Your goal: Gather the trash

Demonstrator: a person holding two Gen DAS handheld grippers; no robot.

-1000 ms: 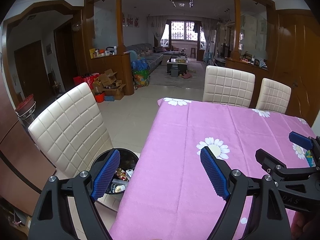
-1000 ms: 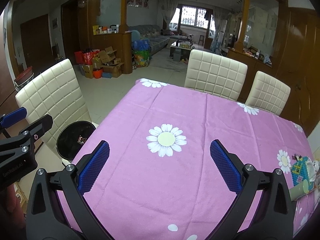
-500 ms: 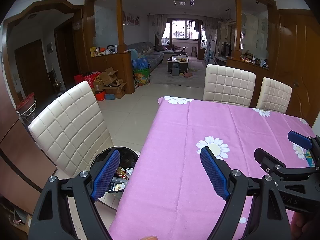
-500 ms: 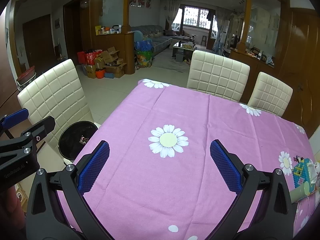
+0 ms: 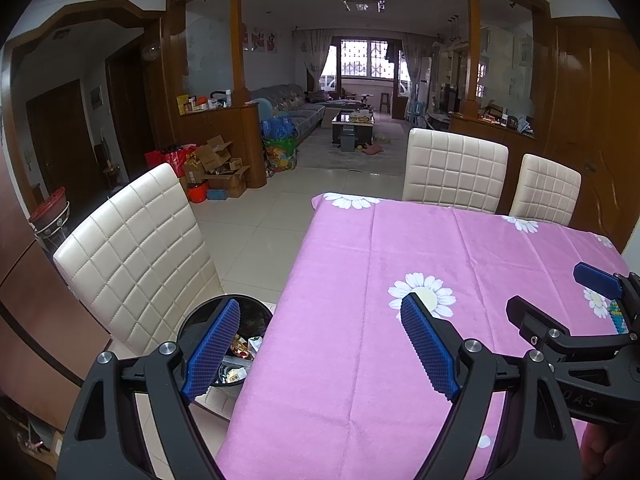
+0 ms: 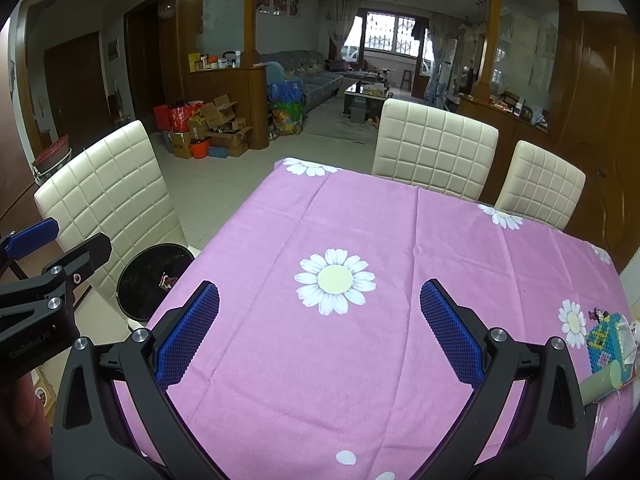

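A black round trash bin (image 5: 240,312) stands on the floor beside the table's left edge, with wrappers (image 5: 240,354) inside; the right wrist view shows it too (image 6: 154,280). My left gripper (image 5: 320,320) hangs open over the table's left edge, its left finger above the bin, nothing between the blue pads. My right gripper (image 6: 320,308) is open over the pink daisy tablecloth (image 6: 360,240), holding nothing. Each gripper appears at the edge of the other's view: the right one (image 5: 552,300) and the left one (image 6: 60,246).
Cream quilted chairs surround the table: one by the bin (image 5: 132,248), two at the far side (image 5: 454,168). A colourful bead box (image 6: 604,344) and a pale tube (image 6: 600,384) lie at the table's right edge. Cardboard boxes (image 5: 216,168) sit on the tiled floor beyond.
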